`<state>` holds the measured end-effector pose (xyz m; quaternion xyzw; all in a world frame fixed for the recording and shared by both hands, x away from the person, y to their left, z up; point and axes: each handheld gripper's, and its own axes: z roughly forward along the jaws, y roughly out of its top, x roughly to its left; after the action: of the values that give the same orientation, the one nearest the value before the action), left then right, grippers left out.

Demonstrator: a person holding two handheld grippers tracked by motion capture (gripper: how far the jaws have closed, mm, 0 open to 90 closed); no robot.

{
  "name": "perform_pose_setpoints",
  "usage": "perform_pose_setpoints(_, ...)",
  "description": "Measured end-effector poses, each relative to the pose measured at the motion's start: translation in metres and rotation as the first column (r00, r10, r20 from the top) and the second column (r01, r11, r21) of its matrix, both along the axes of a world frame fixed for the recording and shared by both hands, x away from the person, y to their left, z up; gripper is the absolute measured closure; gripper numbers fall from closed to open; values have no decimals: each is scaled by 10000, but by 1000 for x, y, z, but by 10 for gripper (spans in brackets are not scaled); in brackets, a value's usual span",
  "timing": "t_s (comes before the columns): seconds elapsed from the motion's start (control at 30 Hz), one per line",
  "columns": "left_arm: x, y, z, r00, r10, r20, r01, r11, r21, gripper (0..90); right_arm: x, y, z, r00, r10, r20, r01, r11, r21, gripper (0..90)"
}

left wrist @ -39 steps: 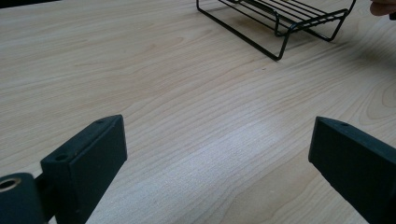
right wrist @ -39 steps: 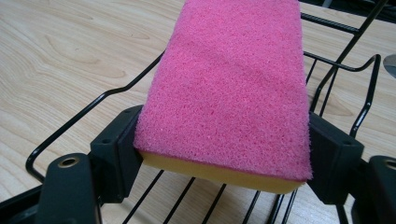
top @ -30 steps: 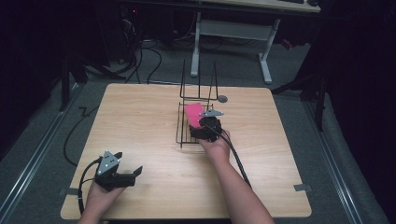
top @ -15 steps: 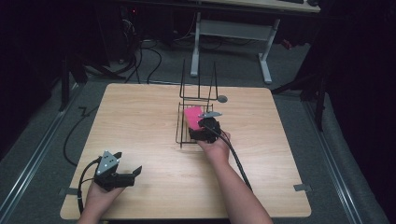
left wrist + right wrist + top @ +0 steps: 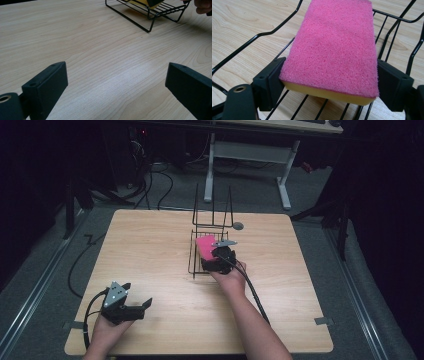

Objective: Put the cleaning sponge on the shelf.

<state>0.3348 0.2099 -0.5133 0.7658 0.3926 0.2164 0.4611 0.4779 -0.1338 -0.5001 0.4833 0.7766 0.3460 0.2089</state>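
Sponge in rack, between right gripper jaws.
Right gripper (image 5: 329, 82) jaws just opening, flanking sponge (image 5: 334, 47) over rack (image 5: 274, 31); grip not discernible.

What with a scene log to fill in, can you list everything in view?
sponge: one, pink over yellow, lying in the wire rack
wire rack: one, black, mid-table towards the far edge
disc: one, grey, on the table by the rack's far right corner
table: one, light wood
desk frame: one, white, on the floor beyond the table
cables: several, black, far floor
left gripper: one, black, jaws open, near left of the table
right gripper: one, black, jaws just opening, sponge between them unsqueezed
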Motion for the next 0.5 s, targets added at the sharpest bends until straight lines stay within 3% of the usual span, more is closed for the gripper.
perform_pose_setpoints(0.3, 0, 1, 0, 10000, -9, 18, 9, 10000, 22, 47, 0, -2, 5, 9998, -54, 212, 48, 9996, 272, 139)
perform_pose_setpoints(0.5, 0, 1, 0, 10000, -17, 13, 17, 10000, 26, 47, -2, -3, 11, 9990, 72, 432, -90, 9991, 410, 64)
